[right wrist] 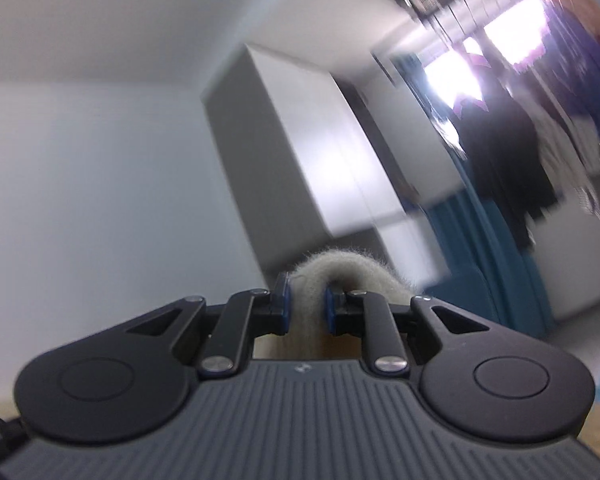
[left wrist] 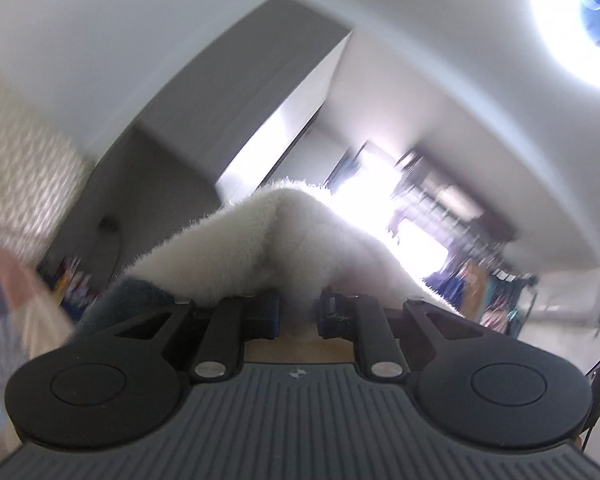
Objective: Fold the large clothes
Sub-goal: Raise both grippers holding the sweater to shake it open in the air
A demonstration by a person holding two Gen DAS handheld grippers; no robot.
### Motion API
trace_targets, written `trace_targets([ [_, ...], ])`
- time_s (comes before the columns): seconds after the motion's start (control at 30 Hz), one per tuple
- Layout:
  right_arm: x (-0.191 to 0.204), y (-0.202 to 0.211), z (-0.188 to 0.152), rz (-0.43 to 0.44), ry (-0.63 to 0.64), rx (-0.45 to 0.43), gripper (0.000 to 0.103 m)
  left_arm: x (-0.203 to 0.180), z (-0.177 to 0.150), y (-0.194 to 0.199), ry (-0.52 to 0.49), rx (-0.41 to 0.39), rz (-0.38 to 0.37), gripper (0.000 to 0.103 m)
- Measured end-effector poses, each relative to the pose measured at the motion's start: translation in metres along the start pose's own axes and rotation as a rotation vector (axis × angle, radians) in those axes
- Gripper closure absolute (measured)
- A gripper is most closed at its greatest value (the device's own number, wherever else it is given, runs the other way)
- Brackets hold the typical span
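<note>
A fluffy cream-white garment (left wrist: 284,236) bulges up in front of my left gripper (left wrist: 299,312), whose jaws are shut on its edge. A dark blue-grey part of the same cloth (left wrist: 124,300) hangs off to the left. In the right wrist view a rolled fold of the same fleecy garment (right wrist: 340,270) arches between the blue pads of my right gripper (right wrist: 306,314), which is shut on it. Both grippers are held high and tilted slightly upward, so the rest of the garment below them is hidden.
A tall grey wardrobe (left wrist: 236,120) (right wrist: 300,152) stands ahead. Bright windows with hanging clothes (right wrist: 512,152) and blue curtains (right wrist: 488,240) are to the right. A ceiling lamp (left wrist: 588,20) glares at the top right. Both views are blurred by motion.
</note>
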State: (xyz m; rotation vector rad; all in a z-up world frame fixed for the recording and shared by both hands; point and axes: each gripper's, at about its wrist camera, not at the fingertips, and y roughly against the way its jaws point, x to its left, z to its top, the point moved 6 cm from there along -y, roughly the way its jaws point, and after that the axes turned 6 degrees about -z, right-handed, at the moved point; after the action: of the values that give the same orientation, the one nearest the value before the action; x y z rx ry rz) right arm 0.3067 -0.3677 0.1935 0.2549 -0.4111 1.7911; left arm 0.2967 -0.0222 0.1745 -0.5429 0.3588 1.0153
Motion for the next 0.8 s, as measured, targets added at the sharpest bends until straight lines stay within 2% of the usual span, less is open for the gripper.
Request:
trace_targets([
  [0.13,-0.036,-0.062,-0.063,-0.090,0.050,0.121,0.083,0.077,-0.056,-0.054,0.011,0.106,0.116,0.084],
  [0.23,-0.067,-0.114,-0.108,-0.133,0.035,0.191,0.083,0.140,-0.098,-0.095,0.039,0.170,0.181,0.084],
  [0.3,-0.084,-0.153,-0.137,-0.159,0.034,0.221,0.083,0.186,-0.126,-0.129,0.038,0.212,0.219,0.084],
  [0.4,-0.110,-0.208,-0.187,-0.207,0.119,0.239,0.083,0.254,-0.175,-0.180,0.061,0.269,0.254,0.084],
  [0.47,-0.136,-0.242,-0.225,-0.252,0.124,0.261,0.083,0.296,-0.213,-0.209,0.042,0.317,0.282,0.084],
  [0.63,-0.196,-0.293,-0.311,-0.353,0.064,0.343,0.083,0.402,-0.293,-0.275,0.031,0.451,0.332,0.084],
  [0.8,-0.230,-0.316,-0.379,-0.418,0.063,0.432,0.083,0.451,-0.347,-0.292,0.003,0.551,0.379,0.084],
])
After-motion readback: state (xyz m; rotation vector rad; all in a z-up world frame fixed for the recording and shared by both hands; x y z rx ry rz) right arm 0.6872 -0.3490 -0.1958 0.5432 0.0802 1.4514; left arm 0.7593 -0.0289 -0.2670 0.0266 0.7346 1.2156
